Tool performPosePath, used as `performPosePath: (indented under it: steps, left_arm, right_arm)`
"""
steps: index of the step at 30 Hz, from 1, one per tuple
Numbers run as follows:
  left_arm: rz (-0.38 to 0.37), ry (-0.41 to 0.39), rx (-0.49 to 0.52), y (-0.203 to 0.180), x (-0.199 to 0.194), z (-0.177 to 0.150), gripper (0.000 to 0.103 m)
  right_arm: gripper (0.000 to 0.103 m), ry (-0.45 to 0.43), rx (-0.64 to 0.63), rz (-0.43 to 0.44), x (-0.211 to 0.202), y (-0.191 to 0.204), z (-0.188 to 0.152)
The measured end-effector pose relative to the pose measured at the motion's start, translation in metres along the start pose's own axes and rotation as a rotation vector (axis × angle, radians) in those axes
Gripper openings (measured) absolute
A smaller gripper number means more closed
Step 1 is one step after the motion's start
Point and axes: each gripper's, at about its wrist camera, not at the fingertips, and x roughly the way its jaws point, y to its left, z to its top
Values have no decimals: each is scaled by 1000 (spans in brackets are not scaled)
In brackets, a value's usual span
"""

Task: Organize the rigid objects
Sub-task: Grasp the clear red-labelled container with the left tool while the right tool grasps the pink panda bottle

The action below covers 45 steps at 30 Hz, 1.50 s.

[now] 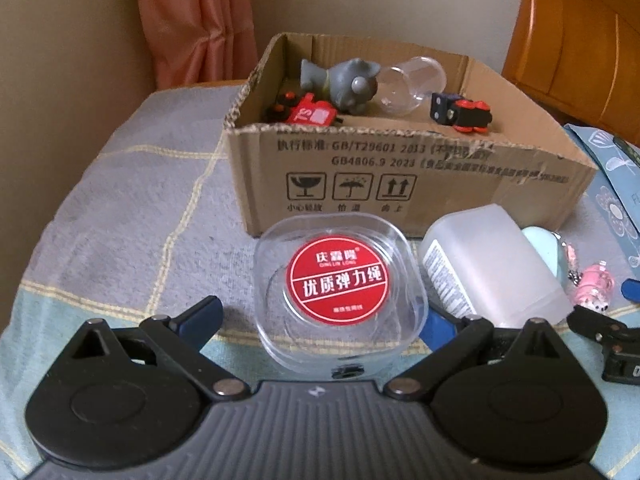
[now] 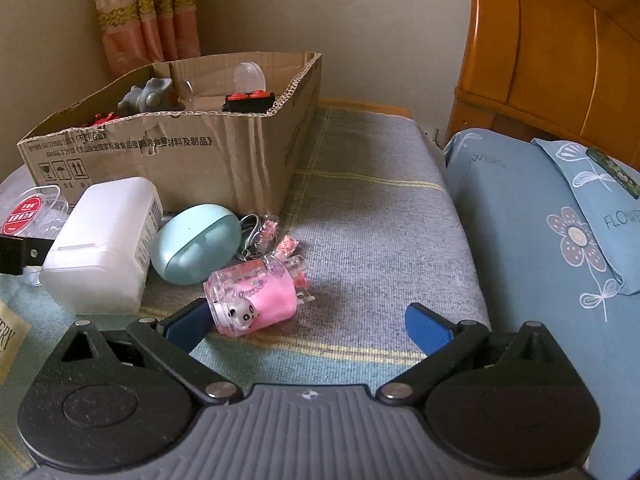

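**Clear case between spread fingers, near the box**

While the left tool [image 1: 320,316] stands released around the clear case [image 1: 339,292], its near edge hidden, the case lies flat before the cardboard box [image 1: 400,176]; the right tool [image 2: 308,320] gapes beside the pink bottle [image 2: 256,300], lying sideways.

clear square case [image 1: 340,292] with red round label, flat before cardboard box [image 1: 400,184], perhaps touching

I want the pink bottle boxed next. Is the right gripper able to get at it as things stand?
Probably yes. The right gripper is open, and the pink bottle lies on the blanket just ahead, beside its left finger, with nothing on top.
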Motion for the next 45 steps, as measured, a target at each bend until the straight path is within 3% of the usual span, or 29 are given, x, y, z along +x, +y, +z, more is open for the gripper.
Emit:
performPosePath:
  steps: [6,10,19,24,27,38,41,45]
  left_arm:
    - [20,-23,-10,-1,5,3,97]
    - [9,-33,1,-3,0,3,78]
    - [0,-19,20,18,-14,-11,78]
    - [35,-3,-28,25,-17,-12,85]
    - [66,-3,-23,18,-14,-12,85]
    - [52,-13,-11,18,-15,-15,85]
    - [51,-12,-13,18,-15,-14,85]
    - [51,-21,-9,19,-17,-15,84]
  right_arm:
    - [103,-1,0,0,-1,1,0]
    - [103,-7,-4,4,-1,0,0]
    - [103,-6,-26,26,0,-2,1]
    - [103,-16,-38,37,1,-1,1]
    - [103,-10,-78,74,3,0,4]
    - [103,-4,-210,215,13,-1,15]
    - [96,-9,-235,241,11,-1,16]
    - [78,-10,-274,259,5,1,18]
